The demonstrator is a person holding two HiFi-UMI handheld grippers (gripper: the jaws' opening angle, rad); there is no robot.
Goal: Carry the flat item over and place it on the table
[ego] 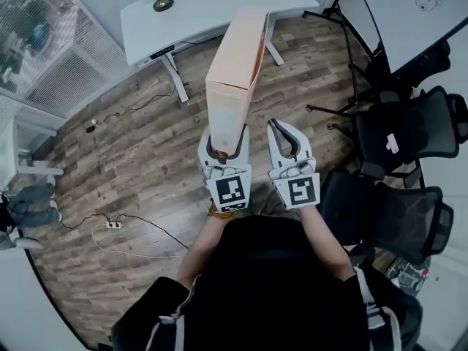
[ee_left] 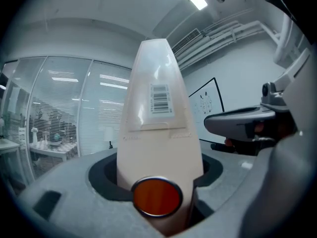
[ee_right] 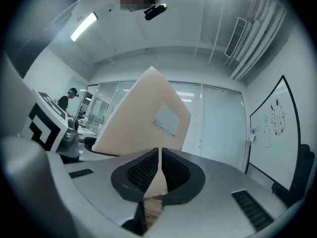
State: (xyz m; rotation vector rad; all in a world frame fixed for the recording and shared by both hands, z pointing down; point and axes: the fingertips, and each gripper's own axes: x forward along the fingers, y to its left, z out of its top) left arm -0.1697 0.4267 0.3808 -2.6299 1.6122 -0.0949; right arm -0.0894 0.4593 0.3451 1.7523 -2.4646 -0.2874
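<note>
Flat box (ego: 235, 68), near end being hidden, is being clamped in left gripper (ego: 224, 136) jaws; right gripper (ego: 278, 127) jaws are being pressed together, empty.

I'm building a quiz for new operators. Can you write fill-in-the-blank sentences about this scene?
Of the left gripper and right gripper, only the ___ holds the flat box.
The right gripper's jaws are shut on ___.
The table ahead is ___ in colour.
The box's label carries a ___.
Missing words: left; nothing; white; barcode.
</note>
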